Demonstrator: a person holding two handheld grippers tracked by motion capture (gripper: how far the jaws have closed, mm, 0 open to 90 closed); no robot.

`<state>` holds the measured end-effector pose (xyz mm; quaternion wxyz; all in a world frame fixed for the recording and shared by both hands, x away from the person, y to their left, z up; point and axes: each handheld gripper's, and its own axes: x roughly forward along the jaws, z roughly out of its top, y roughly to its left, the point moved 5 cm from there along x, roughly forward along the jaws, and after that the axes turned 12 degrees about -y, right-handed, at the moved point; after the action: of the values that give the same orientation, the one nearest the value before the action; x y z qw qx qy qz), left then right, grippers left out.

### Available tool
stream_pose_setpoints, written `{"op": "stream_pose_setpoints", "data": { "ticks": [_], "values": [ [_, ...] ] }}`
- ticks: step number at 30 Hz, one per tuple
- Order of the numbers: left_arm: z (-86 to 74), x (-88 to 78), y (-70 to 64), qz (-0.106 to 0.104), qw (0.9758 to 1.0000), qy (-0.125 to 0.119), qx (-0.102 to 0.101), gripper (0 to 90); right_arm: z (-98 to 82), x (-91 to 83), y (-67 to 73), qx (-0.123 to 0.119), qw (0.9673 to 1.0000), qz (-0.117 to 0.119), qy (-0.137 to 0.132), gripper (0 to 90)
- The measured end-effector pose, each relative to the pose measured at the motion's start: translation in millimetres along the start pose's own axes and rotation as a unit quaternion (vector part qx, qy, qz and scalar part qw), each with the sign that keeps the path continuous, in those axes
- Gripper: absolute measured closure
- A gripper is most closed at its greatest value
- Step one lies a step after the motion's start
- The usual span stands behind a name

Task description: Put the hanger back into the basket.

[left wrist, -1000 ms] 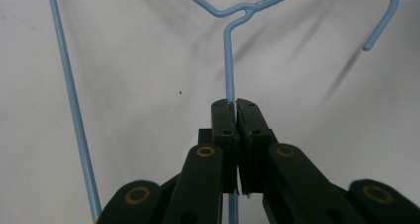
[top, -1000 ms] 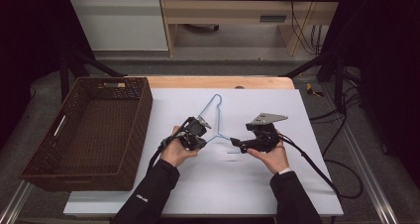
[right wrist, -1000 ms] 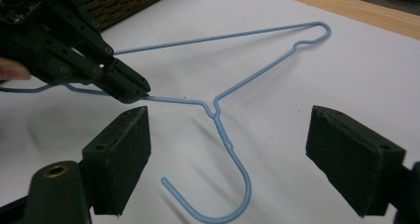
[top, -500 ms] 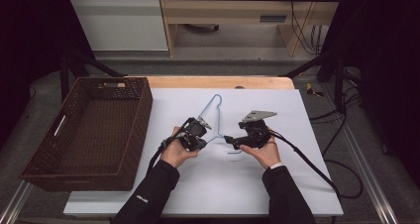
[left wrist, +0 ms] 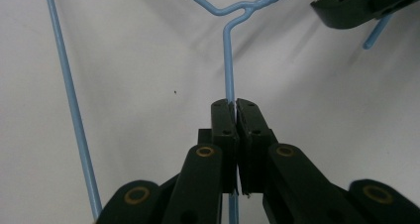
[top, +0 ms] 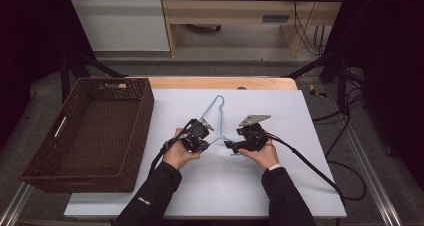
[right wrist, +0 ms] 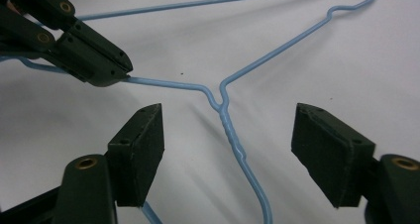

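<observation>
The blue wire hanger (top: 216, 117) lies mid-table, right of the wicker basket (top: 85, 131). The left gripper (top: 200, 142) clamps its shoulder wire; the right gripper (right wrist: 225, 140), jaws apart and closing, straddles the twisted neck (right wrist: 229, 130). Next: pinch there.

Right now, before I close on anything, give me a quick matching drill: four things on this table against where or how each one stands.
Things:
1. left gripper
2. right gripper
3. blue wire hanger
4. brown wicker basket

States:
A. stands at the table's left edge
B. lies flat on the white tabletop
C. jaws apart, one each side of the hanger's twisted neck
D. jaws shut on the hanger's wire

Pairs: 1-D, 2-C, 3-B, 4-A
</observation>
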<state>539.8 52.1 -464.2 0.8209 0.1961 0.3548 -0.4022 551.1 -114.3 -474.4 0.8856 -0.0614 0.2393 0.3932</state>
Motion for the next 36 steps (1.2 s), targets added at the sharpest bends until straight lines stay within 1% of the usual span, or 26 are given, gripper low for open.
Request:
{"op": "stream_pose_setpoints", "data": {
  "ticks": [3, 6, 7, 12, 13, 14, 15, 18, 19, 25, 28, 34, 36],
  "values": [
    [-0.1, 0.6, -0.9, -0.001, 1.0, 0.001, 0.001, 87.5, -4.4, 4.6, -1.0, -0.001, 0.9999, 0.001, 0.012, 33.8],
    [-0.1, 1.1, -1.4, -0.004, 1.0, 0.002, 0.002, 87.5, -6.9, 8.2, -2.6, -0.003, 0.9998, -0.001, 0.018, 39.2],
    [-0.1, 1.3, -1.4, -0.004, 1.0, 0.002, 0.002, 87.5, -7.8, 9.3, -3.4, -0.006, 0.9998, 0.002, 0.021, 42.4],
    [-0.2, 2.0, -1.9, -0.005, 1.0, 0.002, 0.003, 87.5, -11.9, 12.9, -4.6, -0.011, 0.9994, 0.001, 0.034, 51.5],
    [-0.2, 2.2, -1.9, -0.005, 1.0, 0.002, 0.003, 87.5, -12.8, 13.7, -5.4, -0.017, 0.9992, 0.005, 0.036, 53.6],
    [-0.3, 2.4, -2.0, -0.006, 1.0, 0.003, 0.003, 87.5, -13.4, 14.0, -5.2, -0.016, 0.9991, 0.005, 0.038, 55.1],
    [-0.3, 2.7, -2.2, -0.006, 1.0, 0.003, 0.003, 87.5, -13.7, 14.7, -5.6, -0.02, 0.999, 0.005, 0.039, 57.4],
    [-0.6, 3.2, -2.7, -0.009, 0.9999, 0.005, 0.004, 87.5, -15.6, 15.7, -4.6, -0.018, 0.9988, 0.008, 0.044, 62.2],
    [-0.7, 3.3, -2.8, -0.009, 0.9999, 0.005, 0.005, 87.5, -16.5, 16.4, -5.3, -0.025, 0.9985, 0.008, 0.047, 63.9],
    [-0.8, 3.4, -3.3, -0.011, 0.9999, 0.005, 0.006, 87.5, -18.1, 16.9, -4.4, -0.026, 0.9981, 0.017, 0.053, 74.0],
    [-0.9, 3.3, -3.7, -0.013, 0.9999, 0.004, 0.007, 87.5, -17.7, 16.3, -4.7, -0.027, 0.998, 0.019, 0.054, 78.2],
    [-1.3, 3.9, -4.0, -0.015, 0.9998, 0.004, 0.009, 87.4, -17.9, 14.9, -4.3, -0.034, 0.9975, 0.023, 0.058, 81.1],
    [-1.8, 4.6, -3.8, -0.015, 0.9998, 0.006, 0.012, 87.3, -18.1, 14.5, -4.0, -0.042, 0.9971, 0.027, 0.058, 82.2]
  ]
}}
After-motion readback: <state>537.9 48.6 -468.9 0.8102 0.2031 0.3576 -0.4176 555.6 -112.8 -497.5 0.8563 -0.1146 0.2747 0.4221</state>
